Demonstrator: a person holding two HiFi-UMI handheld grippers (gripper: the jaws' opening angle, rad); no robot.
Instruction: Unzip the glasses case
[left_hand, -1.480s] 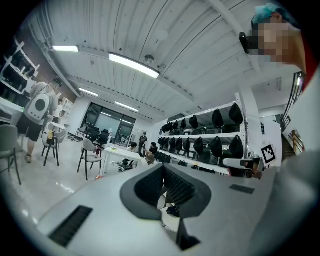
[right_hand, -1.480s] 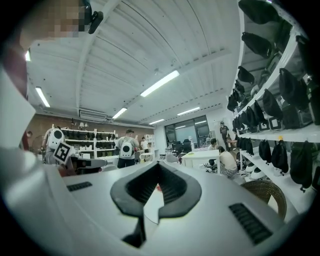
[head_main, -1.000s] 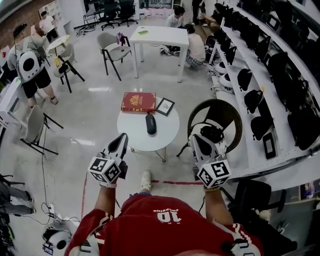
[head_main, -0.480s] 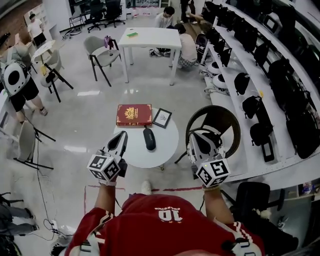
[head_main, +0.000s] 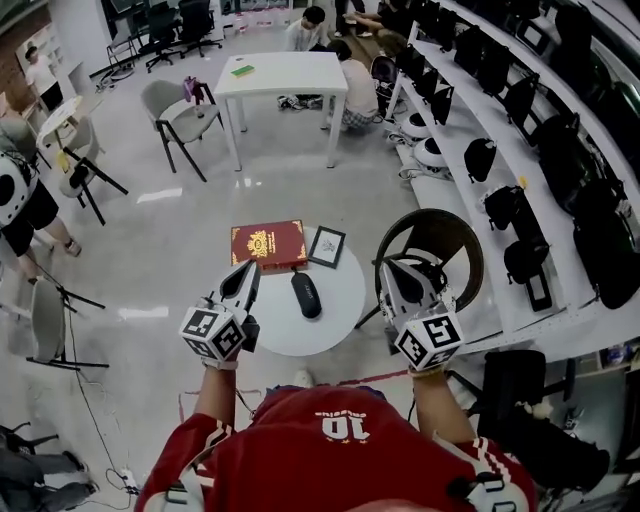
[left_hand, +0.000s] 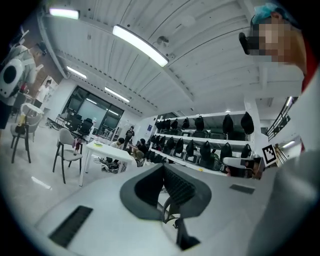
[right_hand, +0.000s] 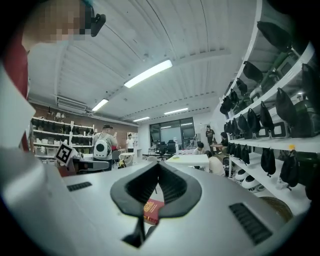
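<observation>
Person: stands at the near side of the round table in a red shirt (head_main: 330, 455). Both forearms reach forward, roughly level and side by side, with a gripper in each hand.
Round table (head_main: 272, 330): small and white. It carries the red book, the picture frame and the glasses case.
Dark round chair (head_main: 458, 232): stands just right of the table.
Left gripper (head_main: 250, 272): clenched and empty. In the left gripper view its ribbed pads (left_hand: 177, 187) meet with nothing between them. It points level, with its tip over the table's left rim, near the book's near corner and apart from the case.
Right gripper (head_main: 388, 272): also clenched and empty. In the right gripper view its pads (right_hand: 170, 186) meet at the tip. It points level, just off the table's right rim and in front of the chair, touching nothing.
Red book (head_main: 268, 244): lies flat at the table's far-left edge. It shows again through the slit under the right gripper's closed jaws.
Glasses case (head_main: 306, 295): black and oblong. It lies flat near the table's middle, between the two grippers and just nearer than the book and frame. Its zip is too small to make out.
Picture frame (head_main: 327, 246): small and dark-edged, just right of the book.
Writing: a white "10" on the shirt's back; a gold crest on the book, its lettering too small to read; black-and-white square markers on each gripper's cube.
</observation>
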